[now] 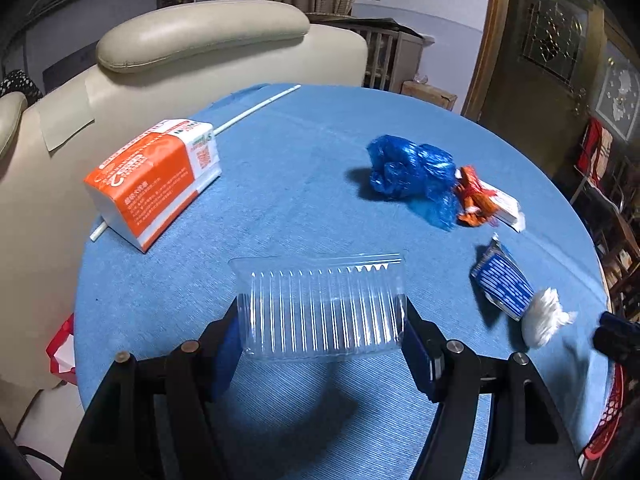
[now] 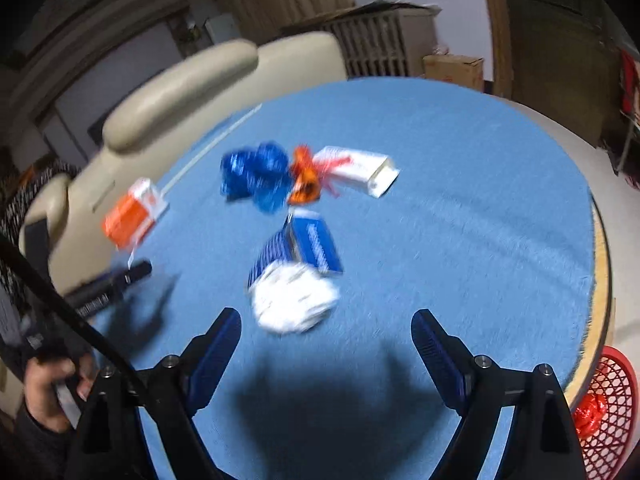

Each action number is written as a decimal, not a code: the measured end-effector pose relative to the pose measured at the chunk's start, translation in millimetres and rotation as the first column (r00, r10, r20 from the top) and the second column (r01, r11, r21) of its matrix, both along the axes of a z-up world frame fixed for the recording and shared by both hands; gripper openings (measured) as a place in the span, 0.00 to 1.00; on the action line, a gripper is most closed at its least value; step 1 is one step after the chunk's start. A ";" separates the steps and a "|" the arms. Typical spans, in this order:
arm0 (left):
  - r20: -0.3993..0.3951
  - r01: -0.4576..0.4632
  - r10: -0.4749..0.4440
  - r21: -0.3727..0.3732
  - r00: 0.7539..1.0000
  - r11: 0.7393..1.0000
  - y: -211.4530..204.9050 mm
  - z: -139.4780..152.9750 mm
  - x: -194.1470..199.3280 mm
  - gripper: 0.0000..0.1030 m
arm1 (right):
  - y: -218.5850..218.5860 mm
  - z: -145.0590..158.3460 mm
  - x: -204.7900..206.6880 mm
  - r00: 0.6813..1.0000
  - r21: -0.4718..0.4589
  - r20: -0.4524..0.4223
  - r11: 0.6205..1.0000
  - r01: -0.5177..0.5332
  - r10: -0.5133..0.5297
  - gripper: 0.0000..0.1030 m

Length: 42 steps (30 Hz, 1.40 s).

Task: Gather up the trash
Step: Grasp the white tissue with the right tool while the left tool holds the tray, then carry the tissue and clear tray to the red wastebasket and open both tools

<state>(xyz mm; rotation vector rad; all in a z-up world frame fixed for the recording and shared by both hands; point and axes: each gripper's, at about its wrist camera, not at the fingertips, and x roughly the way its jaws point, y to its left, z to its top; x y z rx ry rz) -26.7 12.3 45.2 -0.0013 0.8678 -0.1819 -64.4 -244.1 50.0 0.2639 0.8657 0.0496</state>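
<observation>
I am gripping the clear plastic tray (image 1: 320,312) in my left hand-held gripper (image 1: 322,330) above the blue tabletop (image 1: 280,184); my right hand-held gripper (image 2: 326,334) is hovering wide open near the white wad (image 2: 294,298).

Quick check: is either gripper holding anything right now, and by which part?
The left gripper holds the clear ribbed plastic tray, its jaws against the tray's two short ends. The right gripper is open and empty above the white wad.
</observation>
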 end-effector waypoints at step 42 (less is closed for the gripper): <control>0.049 0.200 -0.204 0.073 0.978 0.977 -104.5 48.5 -91.9 0.70 | -21.8 20.3 -107.5 0.966 0.093 0.136 0.973 0.211 -0.222 0.43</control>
